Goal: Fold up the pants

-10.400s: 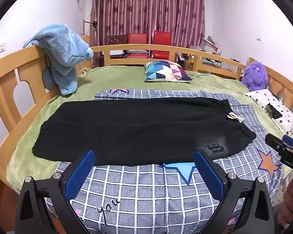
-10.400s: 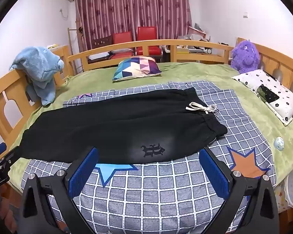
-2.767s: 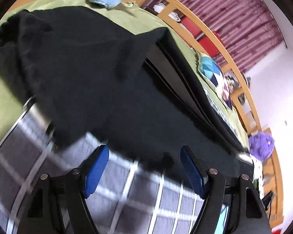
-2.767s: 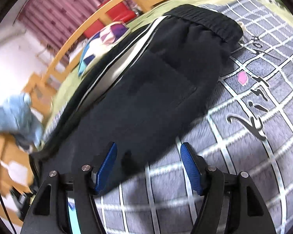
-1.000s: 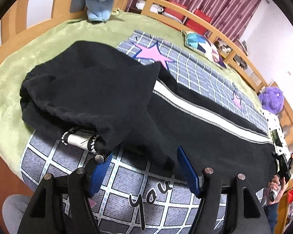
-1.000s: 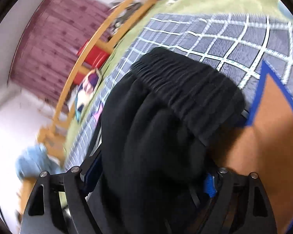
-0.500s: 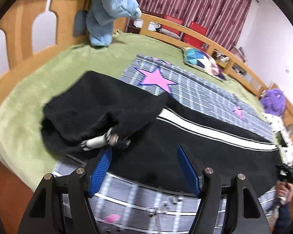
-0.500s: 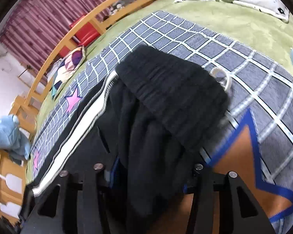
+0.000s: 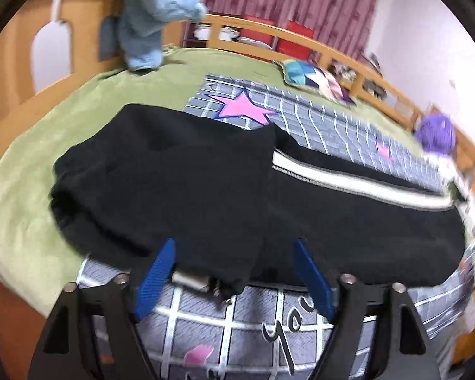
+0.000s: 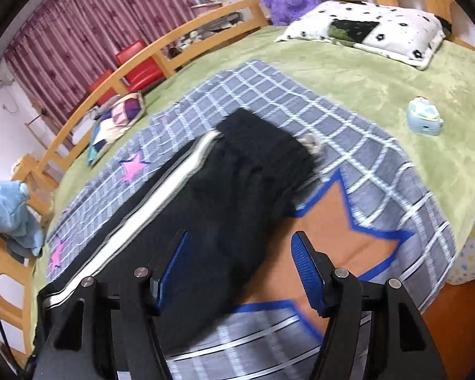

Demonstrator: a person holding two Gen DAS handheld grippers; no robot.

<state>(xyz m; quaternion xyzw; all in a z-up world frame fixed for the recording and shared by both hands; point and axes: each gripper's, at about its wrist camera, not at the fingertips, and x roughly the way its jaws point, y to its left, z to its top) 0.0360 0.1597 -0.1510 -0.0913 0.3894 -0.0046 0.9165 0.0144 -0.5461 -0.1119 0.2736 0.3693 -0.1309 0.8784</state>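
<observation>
The pants (image 9: 300, 209) lie lengthwise across the checked blanket (image 9: 332, 126) on the bed (image 9: 31, 164), one leg laid over the other so that a white side stripe (image 9: 348, 180) runs along the top. This lengthwise fold appears done, judging from the narrow band the pants form in both views.

Left gripper (image 9: 234, 280): blue pads (image 9: 156, 272) spread apart, released, nothing between them. It hovers just above the near edge of the leg end, where the cloth is bunched and doubled back, overhanging onto the green sheet (image 9: 22, 221). A pale cuff or cord end (image 9: 190, 280) peeks from under that bunch; blur makes it hard to say which.

Right gripper (image 10: 237, 269): pads likewise apart and released, poised over the waistband (image 10: 269, 152) end. The waistband lies crumpled beside an orange star (image 10: 332, 237) on the blanket, with a drawstring (image 10: 312, 142) showing at its far edge.

What is left, as far as can be judged: smoothing the rumpled leg end, then folding the pants crosswise, leg end toward waistband, once or twice, to make a compact stack. Neither end is squared yet, so the task is perhaps at its midpoint.
</observation>
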